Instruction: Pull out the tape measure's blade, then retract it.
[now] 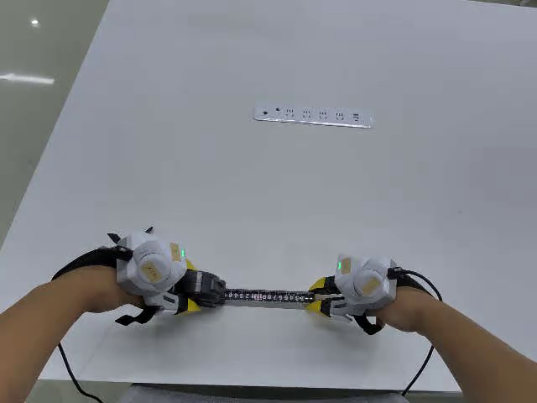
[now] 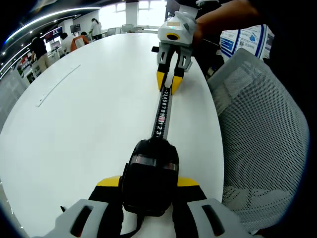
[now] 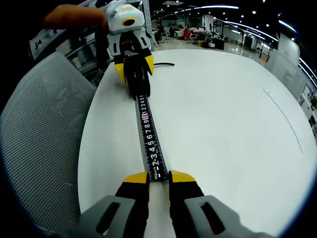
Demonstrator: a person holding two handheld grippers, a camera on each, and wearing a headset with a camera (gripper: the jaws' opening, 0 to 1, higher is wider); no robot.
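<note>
Rigid tape case [image 2: 151, 163] clamped in left gripper [image 2: 148, 182]; blade [image 3: 147, 130] tip pinched by right gripper [image 3: 158, 177], well apart from case; blade likely thin, springy, slippery

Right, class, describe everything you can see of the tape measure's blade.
The blade is a narrow dark strip with white numerals and a red mark. It is pulled out straight from the black case, held by the left gripper, to the right gripper, which pinches its tip, low along the table.
</note>
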